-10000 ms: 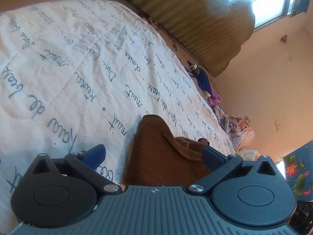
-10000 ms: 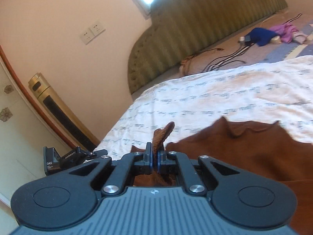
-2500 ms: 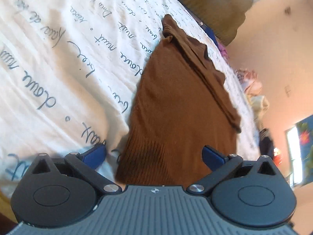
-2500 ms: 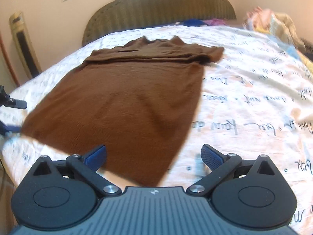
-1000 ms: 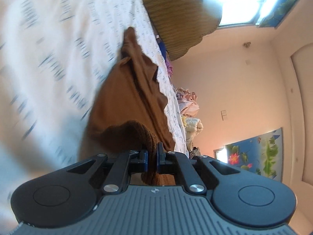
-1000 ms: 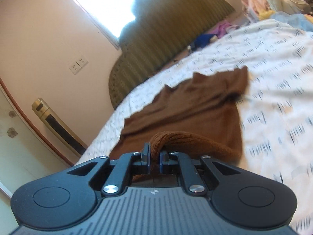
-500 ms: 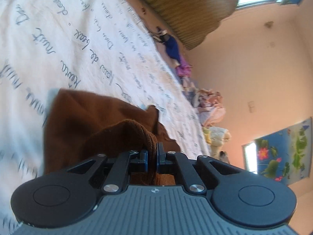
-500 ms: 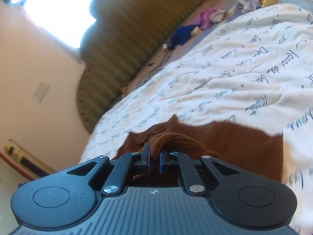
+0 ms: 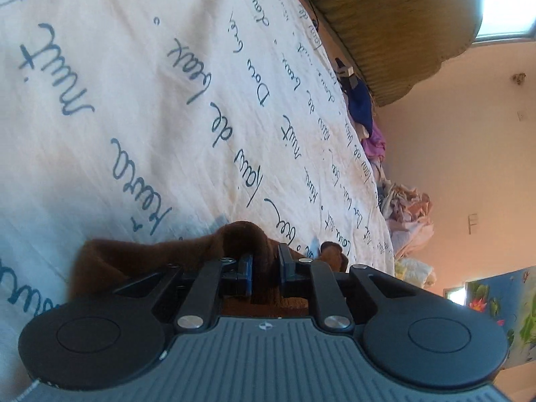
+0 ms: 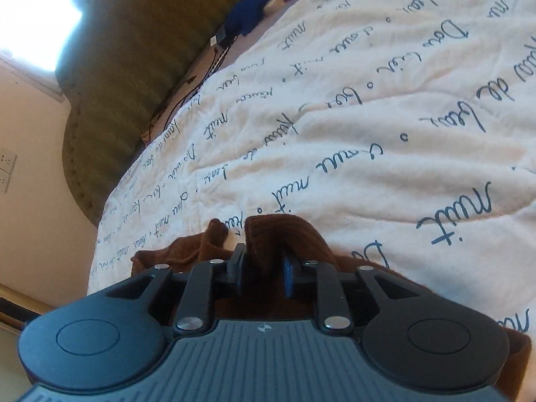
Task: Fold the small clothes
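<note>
A brown knit garment (image 9: 140,254) lies bunched on the white script-printed bedspread (image 9: 150,83), right under both grippers. My left gripper (image 9: 264,273) has its jaws a little apart, with a fold of the brown knit still between them. My right gripper (image 10: 263,271) also has its jaws slightly parted around a fold of the same garment (image 10: 284,234). Most of the garment is hidden beneath the gripper bodies.
A green padded headboard (image 10: 140,43) stands at the far end of the bed (image 10: 402,134). Blue and pink clothes (image 9: 363,110) and cables lie near it. A pile of light clothes (image 9: 408,214) sits at the bed's far side by the wall.
Both grippers have come down close to the bedspread with the garment's hem folded forward. Their jaws, tightly shut half a second ago, now stand slightly parted.
</note>
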{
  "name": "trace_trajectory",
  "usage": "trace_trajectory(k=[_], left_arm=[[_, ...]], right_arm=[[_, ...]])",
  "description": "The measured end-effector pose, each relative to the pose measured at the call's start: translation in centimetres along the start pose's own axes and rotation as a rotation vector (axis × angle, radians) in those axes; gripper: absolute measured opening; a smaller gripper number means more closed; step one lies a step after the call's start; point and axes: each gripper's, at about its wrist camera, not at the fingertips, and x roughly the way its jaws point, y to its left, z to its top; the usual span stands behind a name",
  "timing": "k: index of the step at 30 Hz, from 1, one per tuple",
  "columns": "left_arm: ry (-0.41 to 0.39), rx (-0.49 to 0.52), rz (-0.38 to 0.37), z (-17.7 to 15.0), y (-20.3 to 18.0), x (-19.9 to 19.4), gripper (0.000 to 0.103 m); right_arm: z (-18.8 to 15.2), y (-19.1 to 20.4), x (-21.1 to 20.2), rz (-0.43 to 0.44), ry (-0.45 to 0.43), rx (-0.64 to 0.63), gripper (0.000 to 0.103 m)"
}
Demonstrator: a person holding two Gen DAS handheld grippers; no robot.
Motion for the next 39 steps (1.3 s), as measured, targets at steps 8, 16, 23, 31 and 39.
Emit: trace_trajectory(k=[8,16,23,31,39], left_arm=[[-0.206,0.223,0.097,-1.1,-4.0,-6.6,0.065],[-0.037,0.315,0.136,-5.3,-5.3,1.3,0.075],[-0.08,0.515,0.14,-8.4,-7.4,-4.3,0.09],[-0.086,0.603,0.128,-16.1,-1.3,-7.5,0.085],[-0.128,0.538,0.097,-17.4,-1.0,-13.3,0.096]], right_arm=[[-0.7,4.7,-5.3,0.012,-0.11,-0.327,0.103],[-4.7,6.1,3.4,0.019,0.152,-0.397,0.103],[-7.4,9.6,-0.9,-0.163,0.087,-0.707,0.103],[-17.1,7.4,-3.9,-0.283,0.112,-0.906,0.103],[-15.4,5.2,-10.4,-0.203,-0.013,-0.715,0.103]])
